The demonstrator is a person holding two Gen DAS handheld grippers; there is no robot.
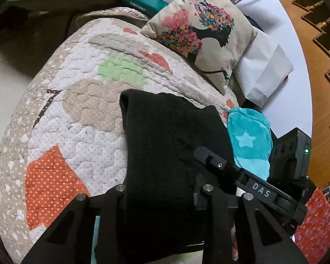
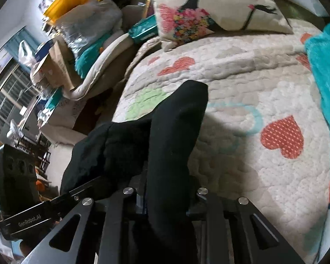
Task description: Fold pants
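The black pants (image 1: 165, 136) drape over my left gripper (image 1: 160, 198) and hide its fingertips; the gripper is shut on the fabric, held above the quilted bed cover (image 1: 77, 114). In the right wrist view the black pants (image 2: 173, 136) hang over my right gripper (image 2: 165, 198), which is shut on the cloth, with the fingertips hidden. The right gripper (image 1: 259, 187) also shows in the left wrist view, at the pants' right edge. The left gripper (image 2: 55, 206) shows at the lower left of the right wrist view.
A floral pillow (image 1: 204, 30) lies at the head of the bed, beside a teal plush blanket (image 1: 248, 143) and white paper bag (image 1: 264, 72). Piled clutter with a yellow bin (image 2: 72, 0) stands beside the bed. A wooden headboard (image 1: 319, 55) is on the right.
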